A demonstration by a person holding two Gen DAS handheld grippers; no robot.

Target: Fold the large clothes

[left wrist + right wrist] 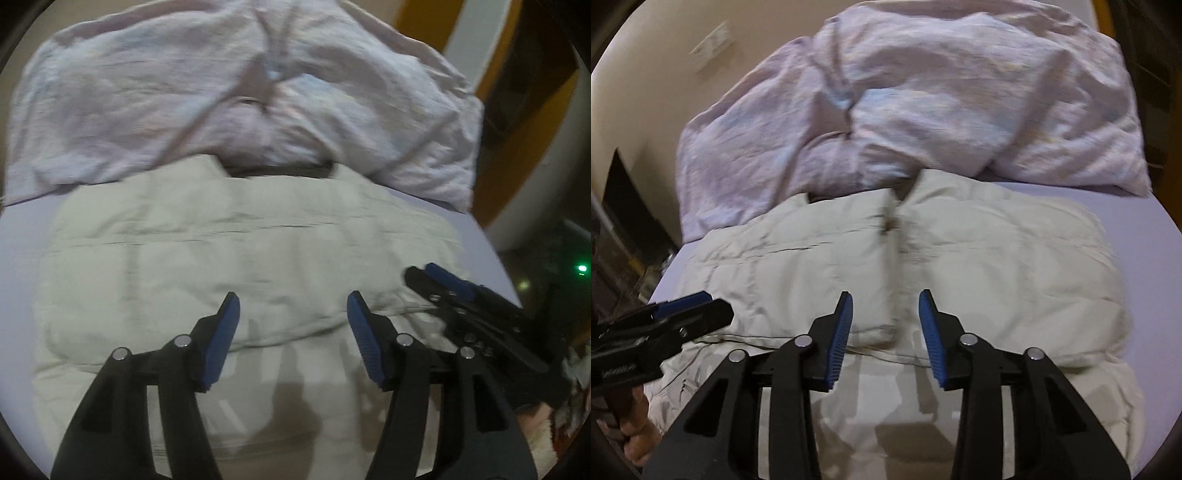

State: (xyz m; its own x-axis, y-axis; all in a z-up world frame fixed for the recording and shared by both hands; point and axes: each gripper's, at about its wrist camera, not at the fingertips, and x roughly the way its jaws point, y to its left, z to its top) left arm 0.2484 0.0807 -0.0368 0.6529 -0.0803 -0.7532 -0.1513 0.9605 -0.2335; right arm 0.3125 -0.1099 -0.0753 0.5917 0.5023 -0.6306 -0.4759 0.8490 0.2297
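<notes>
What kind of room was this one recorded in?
Most likely a bedroom. The pale garment is spread on what looks like a bed with a lilac sheet, a rumpled duvet is heaped behind it, and a cream wall stands close beside.

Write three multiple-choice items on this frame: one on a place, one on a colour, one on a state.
1. Where does the pink bedding lie?
A. beyond the beige garment
B. under it
C. on the floor

2. What colour are the pads on the jaws?
A. red
B. blue
C. white

3. How is the left gripper?
A. shut on the garment
B. shut on the bedding
C. open, nothing between the jaws

Key: 1 A, the bedding is heaped at the bed's far end; 2 B, blue strips line both pairs; 3 C, cloth shows in the gap, ungripped.
</notes>
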